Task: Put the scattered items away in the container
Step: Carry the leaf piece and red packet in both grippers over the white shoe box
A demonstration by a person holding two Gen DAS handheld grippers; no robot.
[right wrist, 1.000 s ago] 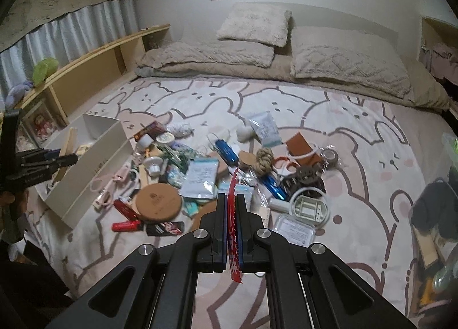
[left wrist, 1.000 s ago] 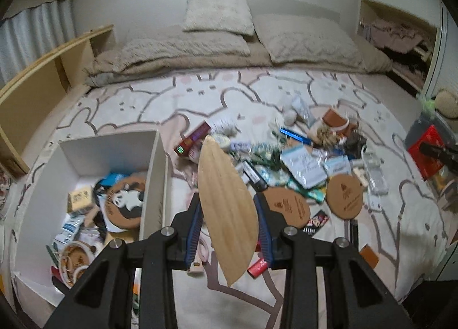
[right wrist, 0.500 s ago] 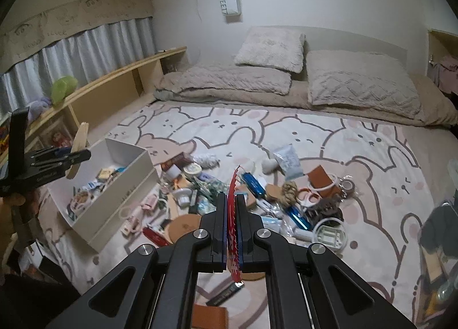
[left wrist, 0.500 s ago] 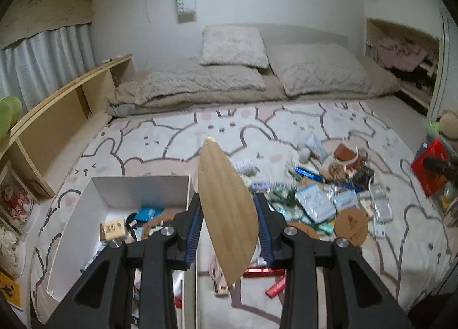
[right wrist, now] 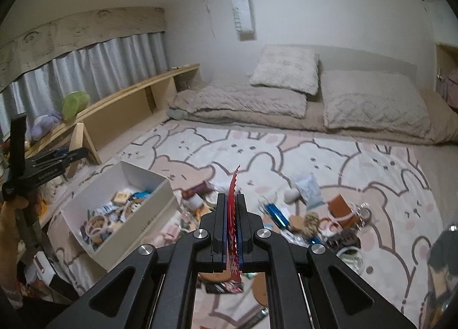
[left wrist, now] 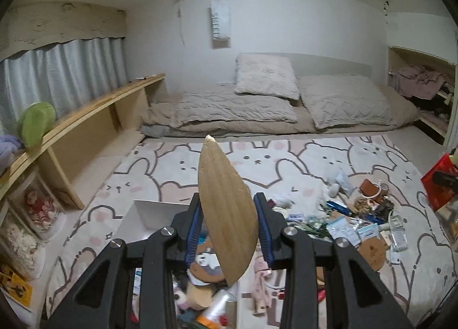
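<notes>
Both claws have risen since a second ago: far more of the back wall and ceiling shows in each view, and the clutter has dropped low in the frames. Scattered items (right wrist: 312,223) lie spread over the bunny-print rug (right wrist: 286,154), mostly right of the white box (right wrist: 143,226), which sits near the rug's left edge, already part filled. Pillows (left wrist: 266,80) and a quilt line the rug's far edge, and a low wooden shelf (left wrist: 94,117) runs along the left wall with a green plush (left wrist: 35,121) on it.

The left claw (left wrist: 227,223) is clamped on a leaf-shaped wooden piece (left wrist: 226,214), held edge-up directly above the box, hiding much of its contents. The right claw (right wrist: 231,220) is pinched tight on a thin red packet (right wrist: 232,214) with a sawtooth edge, over the clutter just right of the box.

Only the right wrist view shows the box whole, along with the left claw at the far left edge and the hand (right wrist: 10,217) gripping its handle. Only the left wrist view shows the open closet (left wrist: 420,85) at the right wall.
</notes>
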